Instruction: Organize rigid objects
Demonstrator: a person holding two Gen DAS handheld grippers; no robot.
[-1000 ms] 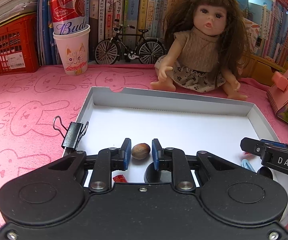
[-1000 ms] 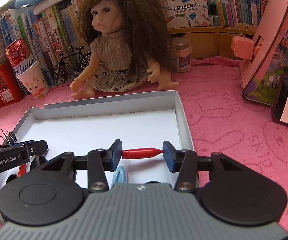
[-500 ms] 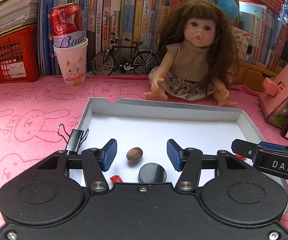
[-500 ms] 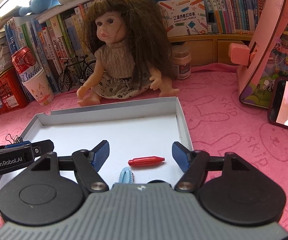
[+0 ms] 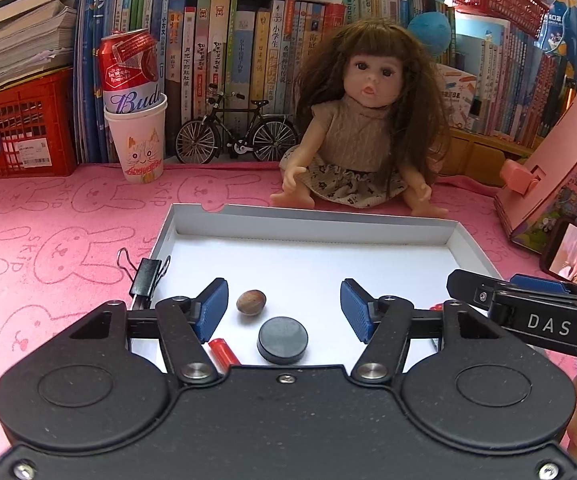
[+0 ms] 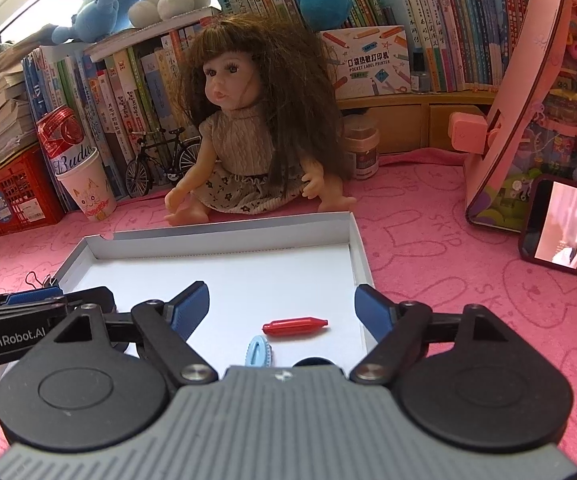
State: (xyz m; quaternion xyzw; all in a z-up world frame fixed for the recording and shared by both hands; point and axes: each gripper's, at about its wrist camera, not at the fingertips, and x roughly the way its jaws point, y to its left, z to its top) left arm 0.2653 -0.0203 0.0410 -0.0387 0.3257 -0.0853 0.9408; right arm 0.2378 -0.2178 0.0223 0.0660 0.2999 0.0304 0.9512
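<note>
The white tray [image 5: 192,220] lies on the pink cloth [image 5: 48,240] in front of the doll [image 5: 364,128]. A second ago each gripper pinched a piece; now both have let go. The left gripper [image 5: 284,312] is opening, its jaws spread clear of the nut [image 5: 251,301] beside the black disc [image 5: 282,339]. The right gripper [image 6: 282,312] is opening too — the red capsule [image 6: 295,326] rests near the tray's right wall, by a blue clip [image 6: 258,352]. Both placements look finished.

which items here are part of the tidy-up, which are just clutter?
Job: white tray, nut, black disc, red capsule, light blue clip.
Clutter: doll, model bicycle, can in paper cup, phone, books.
</note>
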